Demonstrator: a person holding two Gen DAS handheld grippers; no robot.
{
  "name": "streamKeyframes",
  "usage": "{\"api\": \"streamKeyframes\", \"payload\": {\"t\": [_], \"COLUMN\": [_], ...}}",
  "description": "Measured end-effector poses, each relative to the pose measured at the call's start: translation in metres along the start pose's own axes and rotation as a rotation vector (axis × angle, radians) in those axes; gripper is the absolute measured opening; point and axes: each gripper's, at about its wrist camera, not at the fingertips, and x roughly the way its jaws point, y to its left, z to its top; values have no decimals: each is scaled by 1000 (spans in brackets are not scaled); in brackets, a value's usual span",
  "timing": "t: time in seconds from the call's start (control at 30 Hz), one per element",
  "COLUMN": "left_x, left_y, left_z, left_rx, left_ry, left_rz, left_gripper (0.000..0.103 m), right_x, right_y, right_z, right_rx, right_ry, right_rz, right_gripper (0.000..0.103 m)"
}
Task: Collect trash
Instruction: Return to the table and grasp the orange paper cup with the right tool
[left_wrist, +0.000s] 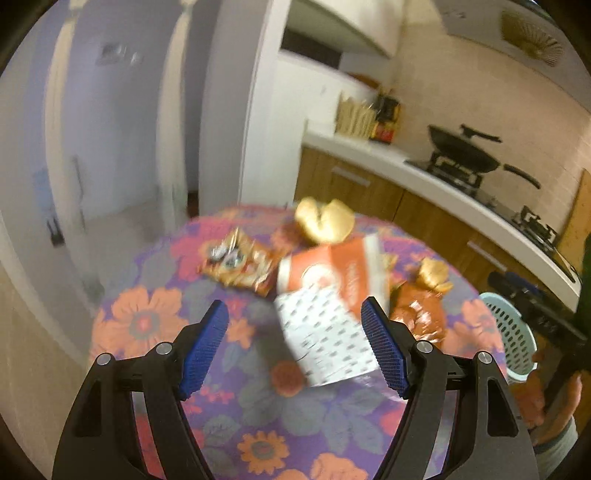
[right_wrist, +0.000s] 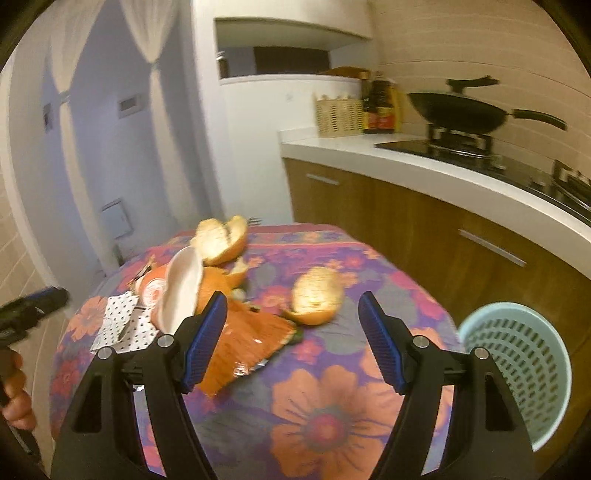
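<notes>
Left wrist view shows the left gripper (left_wrist: 294, 345) hanging above the flowered surface (left_wrist: 155, 325) with its jaws spread wide and nothing between them; the orange-and-white paper carton (left_wrist: 328, 295) lies flat just past the fingertips, framed by the gap. Beyond it sit a crinkled snack wrapper (left_wrist: 240, 266) to the left, a large piece of orange peel (left_wrist: 325, 221) at the far edge, and a smaller peel (left_wrist: 434, 273) resting on an orange foil bag (left_wrist: 421, 314) to the right. From the right wrist view, the right gripper (right_wrist: 291, 341) is likewise released and empty, poised above the surface with the foil bag (right_wrist: 243, 343) under its left finger and a peel half (right_wrist: 317, 295) just ahead. The pale blue perforated waste basket (right_wrist: 517, 369) stands beside the surface at its right edge, apparently holding nothing yet, though its inside is only partly visible. The step in hand looks like the first approach: no trash has been gripped. Next, the left gripper likely needs to descend and close on the carton's edge, a thin, flat target that may slide, while the right one could take the peel and carry it across to the basket.
</notes>
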Motion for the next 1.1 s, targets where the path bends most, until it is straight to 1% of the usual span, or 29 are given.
{"api": "streamKeyframes", "payload": {"t": [0.07,0.13,0.2,0.33,0.43,0.5,0.6,0.63,0.7,0.77,0.83,0.87,0.9,1.0,1.1], "left_x": [12,28,38,51,60,64,70,71,73,71,69,68,67,64,62], "left_y": [8,10,11,13,14,15,14,15,15,17,18,18,19,19,17], "left_z": [-6,-10,-12,-19,-21,-24,-28,-30,-32,-33,-35,-36,-38,-38,-38], "left_rx": [-19,-44,-56,-66,-78,-83,-87,-89,-96,-99,-95,-94,-95,-99,-89], "left_ry": [26,58,74,102,121,135,153,159,169,168,166,165,165,153,147], "left_rz": [-17,-58,-86,-118,-142,-158,-162,-163,-174,-180,-179,-180,-187,-191,-186], "left_gripper": [73,73,73,72,68,61,49,48,36,30,25,20,17,14,12], "right_x": [7,11,18,32,46,58,77,84,97,110,119,121,123,129,135], "right_y": [10,16,26,47,59,69,82,85,88,91,91,91,92,97,103], "right_z": [4,6,11,23,32,37,42,43,46,47,44,42,40,34,28], "right_rx": [-14,-25,-49,-100,-113,-123,-143,-145,-148,-152,-137,-133,-133,-151,-169], "right_ry": [13,17,16,14,29,39,58,66,85,102,131,140,151,180,216], "right_rz": [24,44,60,91,126,153,179,183,203,204,234,246,263,289,317], "right_gripper": [70,70,70,70,70,70,70,70,70,70,70,70,70,70,69]}}
